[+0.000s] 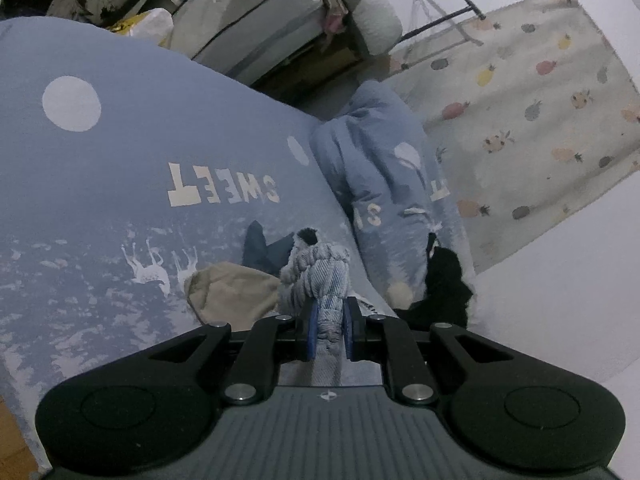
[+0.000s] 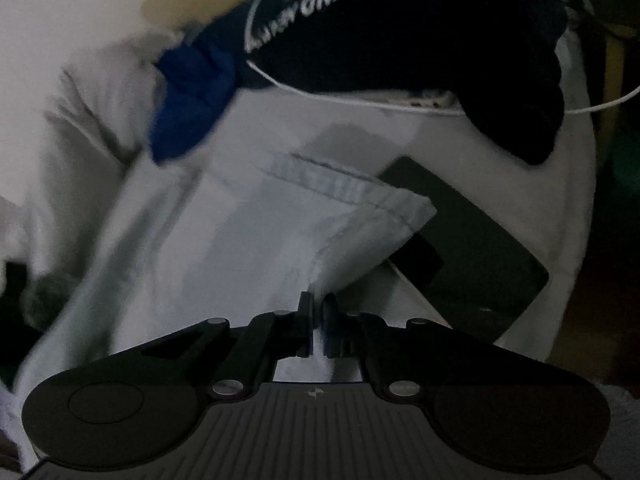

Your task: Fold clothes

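Blue bedspread (image 1: 120,208) behind, both fingers clenched, seemingly pinching pale denim (image 1: 326,280) between.

The left gripper (image 1: 328,316), black-armed with blue pads, was clamped on a bunched fold of pale blue denim cloth (image 1: 320,276). The right gripper (image 2: 318,322), also black, pointed steeply downward, its jaws pinched together on the denim's light hem (image 2: 360,208).

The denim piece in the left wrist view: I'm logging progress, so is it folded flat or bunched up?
Bunched up. The denim piece rises in ribbed gathers from between the left gripper pads, which are shut on it, not lying flat on the blue bedsheet.
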A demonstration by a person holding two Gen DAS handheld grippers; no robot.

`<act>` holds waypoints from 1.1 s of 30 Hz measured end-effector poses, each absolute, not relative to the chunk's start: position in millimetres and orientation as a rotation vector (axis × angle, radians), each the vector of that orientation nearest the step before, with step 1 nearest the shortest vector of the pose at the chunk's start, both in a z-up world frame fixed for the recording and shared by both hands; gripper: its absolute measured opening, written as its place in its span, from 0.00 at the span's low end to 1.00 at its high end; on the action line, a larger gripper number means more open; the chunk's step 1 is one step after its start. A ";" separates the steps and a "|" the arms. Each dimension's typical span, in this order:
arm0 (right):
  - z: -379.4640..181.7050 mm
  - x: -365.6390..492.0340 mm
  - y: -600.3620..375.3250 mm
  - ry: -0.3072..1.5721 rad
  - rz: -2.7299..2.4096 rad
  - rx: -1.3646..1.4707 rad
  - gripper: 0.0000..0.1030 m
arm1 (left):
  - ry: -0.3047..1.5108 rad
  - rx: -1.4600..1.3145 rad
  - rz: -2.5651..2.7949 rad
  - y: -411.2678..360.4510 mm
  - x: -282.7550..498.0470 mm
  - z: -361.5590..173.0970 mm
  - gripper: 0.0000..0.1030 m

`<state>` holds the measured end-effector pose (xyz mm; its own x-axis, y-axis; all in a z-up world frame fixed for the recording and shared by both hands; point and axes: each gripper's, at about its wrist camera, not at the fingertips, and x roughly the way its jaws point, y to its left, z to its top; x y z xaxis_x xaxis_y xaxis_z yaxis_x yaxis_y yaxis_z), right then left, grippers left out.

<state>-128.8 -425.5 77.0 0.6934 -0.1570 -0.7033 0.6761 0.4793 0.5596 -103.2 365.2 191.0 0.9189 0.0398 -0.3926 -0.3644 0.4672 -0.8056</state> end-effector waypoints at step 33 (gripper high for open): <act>170.0 -205.5 -478.4 0.461 -0.448 0.938 0.04 | 0.309 -1.258 0.350 352.6 -208.2 201.5 0.14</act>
<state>-205.5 -478.4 170.0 0.8147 -0.1632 -0.5565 0.5514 0.5154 0.6561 -208.2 352.5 201.5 0.9066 0.0870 -0.4130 -0.4205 0.2680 -0.8668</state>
